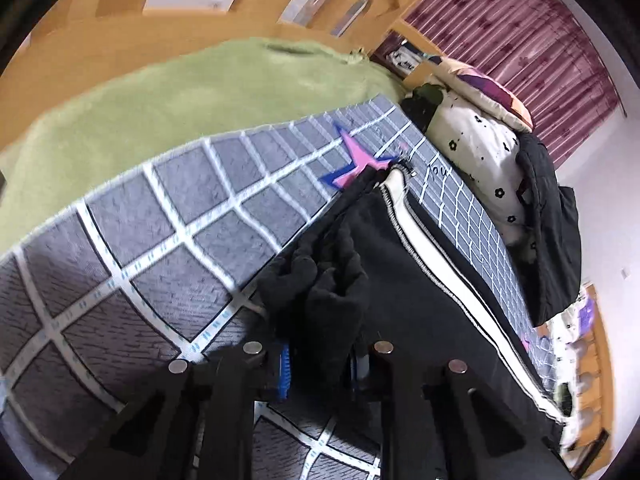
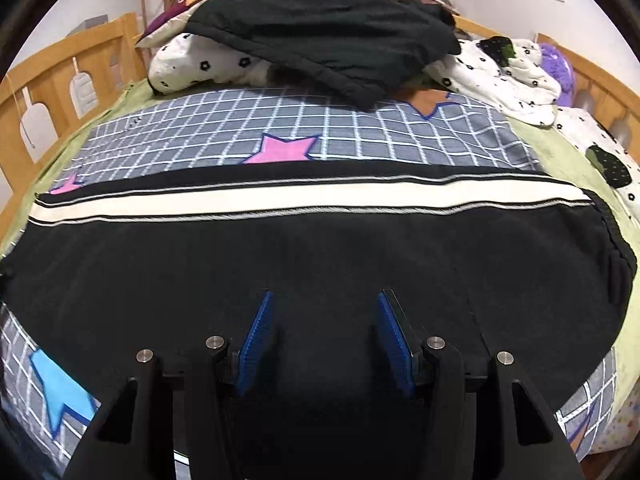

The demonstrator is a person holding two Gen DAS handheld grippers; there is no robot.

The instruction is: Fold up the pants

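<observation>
Black pants [image 2: 320, 248] with a white side stripe [image 2: 280, 200] lie flat across the grey checked bedspread [image 2: 360, 136]. My right gripper [image 2: 324, 304] is open, its blue pads [image 2: 256, 336] apart just above the black cloth, holding nothing. In the left wrist view the pants [image 1: 400, 260] stretch away along the bed. My left gripper [image 1: 320, 344] is shut on a bunched end of the pants [image 1: 324, 280], lifted a little off the bedspread [image 1: 180, 220].
A pile of black clothing [image 2: 320, 28] and white flowered bedding [image 2: 512, 68] lies at the head of the bed. A green blanket [image 1: 160, 96] lies under the bedspread. Wooden bed rails [image 2: 60, 80] run along both sides. A maroon curtain [image 1: 520, 32] hangs behind.
</observation>
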